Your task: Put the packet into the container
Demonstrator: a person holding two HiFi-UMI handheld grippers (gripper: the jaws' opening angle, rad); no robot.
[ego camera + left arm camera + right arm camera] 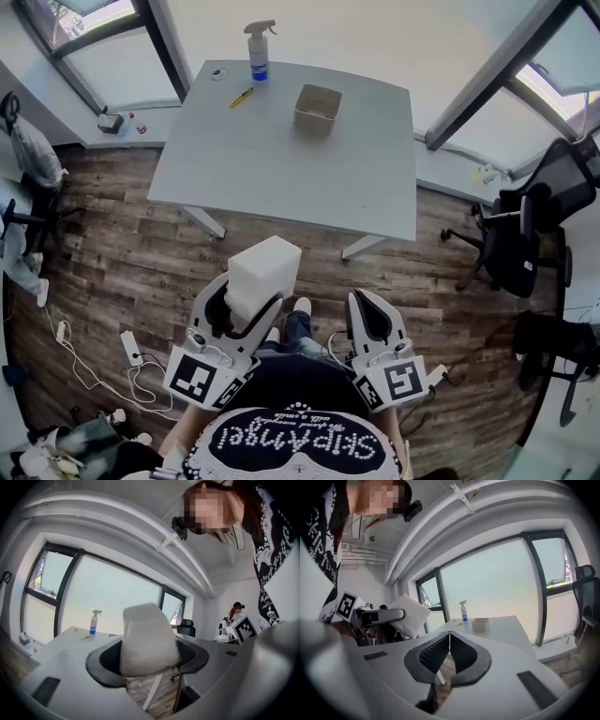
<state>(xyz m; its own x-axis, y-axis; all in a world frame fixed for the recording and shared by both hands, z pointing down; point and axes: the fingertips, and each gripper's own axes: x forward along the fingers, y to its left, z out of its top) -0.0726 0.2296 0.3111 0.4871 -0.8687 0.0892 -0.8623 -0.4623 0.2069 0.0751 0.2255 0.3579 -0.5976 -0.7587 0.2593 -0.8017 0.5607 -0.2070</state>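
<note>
Probably soft, light: we pinch the packet (pixel 263 270) low in the left gripper (pixel 248 305); right gripper (pixel 367 307) closed, empty; container (pixel 317 109) at twelve o'clock.

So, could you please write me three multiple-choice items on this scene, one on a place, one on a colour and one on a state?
1. Where does the container stand?
A) on the floor
B) on the table
C) on a chair

2. What colour is the packet?
A) red
B) black
C) white

3. How do the jaws of the right hand-held gripper stand?
A) together, nothing between them
B) wide apart
C) shut on the packet

Answers:
1 B: it sits on the tabletop near the spray bottle.
2 C: the packet in the left hand-held gripper is plain white.
3 A: the right gripper view shows the jaws meeting with nothing held.
</note>
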